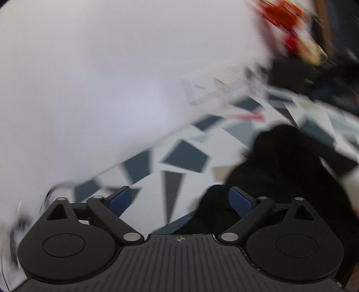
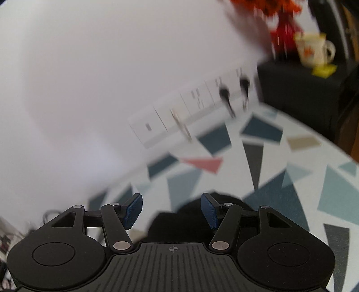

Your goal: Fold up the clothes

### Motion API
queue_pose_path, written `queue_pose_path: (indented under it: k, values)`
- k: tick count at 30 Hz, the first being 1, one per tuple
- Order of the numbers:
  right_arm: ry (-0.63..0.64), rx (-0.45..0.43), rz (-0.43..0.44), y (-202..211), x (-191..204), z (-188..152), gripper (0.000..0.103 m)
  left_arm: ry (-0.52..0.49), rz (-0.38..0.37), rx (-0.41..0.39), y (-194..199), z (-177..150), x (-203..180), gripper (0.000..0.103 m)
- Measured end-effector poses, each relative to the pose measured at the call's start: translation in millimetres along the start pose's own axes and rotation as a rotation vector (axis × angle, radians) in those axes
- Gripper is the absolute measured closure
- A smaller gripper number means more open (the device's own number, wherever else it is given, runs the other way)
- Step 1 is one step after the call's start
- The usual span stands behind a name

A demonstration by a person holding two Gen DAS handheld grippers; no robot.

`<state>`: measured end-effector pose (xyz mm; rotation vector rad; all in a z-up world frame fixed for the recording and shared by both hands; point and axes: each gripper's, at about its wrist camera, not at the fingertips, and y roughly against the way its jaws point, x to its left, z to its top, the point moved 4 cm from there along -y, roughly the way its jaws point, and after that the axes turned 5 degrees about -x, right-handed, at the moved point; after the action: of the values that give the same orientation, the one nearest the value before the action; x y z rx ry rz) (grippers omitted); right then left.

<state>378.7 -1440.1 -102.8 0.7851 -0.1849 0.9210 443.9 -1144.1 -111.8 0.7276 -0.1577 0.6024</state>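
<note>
A black garment lies bunched on a table with a cloth of blue, grey and pink triangles. In the left wrist view it fills the lower right, and my left gripper stands wide open with bare cloth between the jaws; the right fingertip overlaps the garment's edge. In the right wrist view the black garment shows only as a dark patch low between the jaws. My right gripper is open above it, and nothing is pinched between the blue pads. Both views are blurred.
A white wall runs behind the table, with a row of white sockets and two black plugs. At the far right stands a dark cabinet with a cream mug and red-orange flowers.
</note>
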Motion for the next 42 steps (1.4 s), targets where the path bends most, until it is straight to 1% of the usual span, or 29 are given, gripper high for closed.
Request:
queue_pose_path:
  k: [1,4,6,8,11,13,16,17,18,19,20,21,22,23,25,28,30,31,32,33,36,39,40,41,42]
  values:
    - [0.009,0.026,0.0,-10,-6,-4,0.049,-0.042,-0.013,0.029,-14,2,-7,0.007]
    - [0.086,0.036,-0.024,-33,-28,-10,0.048,-0.166,-0.052,0.116,-57,9,-27,0.007]
    - [0.131,0.057,-0.053,-49,-46,-12,0.049,-0.186,-0.073,0.181,-81,6,-29,0.007]
    - [0.169,0.09,-0.071,-69,-60,-17,0.048,-0.172,-0.06,0.247,-99,0,-26,0.007]
    - [0.203,0.136,-0.078,-97,-71,-25,0.046,-0.109,-0.053,0.311,-109,-16,-16,0.007]
    - [0.226,0.143,-0.075,-111,-70,-29,0.042,-0.073,-0.07,0.338,-110,-24,-15,0.007]
    - [0.256,0.17,-0.046,-130,-63,-34,0.041,-0.009,-0.104,0.363,-111,-30,-16,0.007]
    - [0.264,0.181,-0.033,-136,-60,-36,0.045,0.015,-0.116,0.368,-111,-30,-16,0.019]
    - [0.269,0.179,-0.025,-140,-58,-37,0.053,0.038,-0.128,0.372,-111,-31,-17,0.034]
    - [0.267,0.169,-0.013,-143,-56,-36,0.061,0.062,-0.14,0.377,-112,-31,-17,0.069]
    - [0.25,0.169,0.009,-145,-56,-34,0.084,0.085,-0.152,0.382,-112,-32,-18,0.09]
    - [0.211,0.174,0.029,-147,-57,-30,0.093,0.106,-0.161,0.382,-111,-29,-16,0.091]
    - [0.163,0.161,0.035,-146,-59,-24,0.094,0.115,-0.167,0.367,-109,-26,-13,0.092]
    - [0.119,0.128,0.031,-143,-62,-16,0.096,0.124,-0.168,0.342,-106,-22,-8,0.094]
    - [0.048,0.037,0.009,-132,-69,2,0.096,0.185,-0.15,0.296,-103,-13,11,0.095]
    - [-0.02,-0.073,-0.062,-117,-81,27,0.096,0.349,-0.107,0.227,-104,-9,48,0.095]
    - [-0.046,-0.113,-0.124,-111,-91,38,0.096,0.432,-0.057,0.207,-115,-12,67,0.095]
    - [-0.068,-0.125,-0.161,-108,-98,41,0.096,0.454,-0.037,0.206,-120,-14,72,0.095]
    - [-0.096,-0.132,-0.196,-106,-104,43,0.096,0.46,-0.023,0.208,-125,-17,73,0.095]
    - [-0.126,-0.138,-0.23,-103,-111,44,0.096,0.445,-0.007,0.215,-130,-20,71,0.095]
    - [-0.17,-0.151,-0.331,-96,-129,38,0.096,0.373,0.031,0.239,-143,-30,59,0.092]
    - [-0.196,-0.137,-0.391,-92,-143,24,0.096,0.364,0.047,0.253,-149,-41,59,0.084]
    - [-0.202,-0.129,-0.412,-91,-146,20,0.096,0.367,0.053,0.25,-151,-43,60,0.071]
    - [-0.211,-0.121,-0.429,-90,-148,17,0.094,0.364,0.059,0.242,-149,-43,61,0.054]
    - [-0.222,-0.111,-0.443,-88,-149,14,0.084,0.358,0.065,0.233,-146,-43,62,0.046]
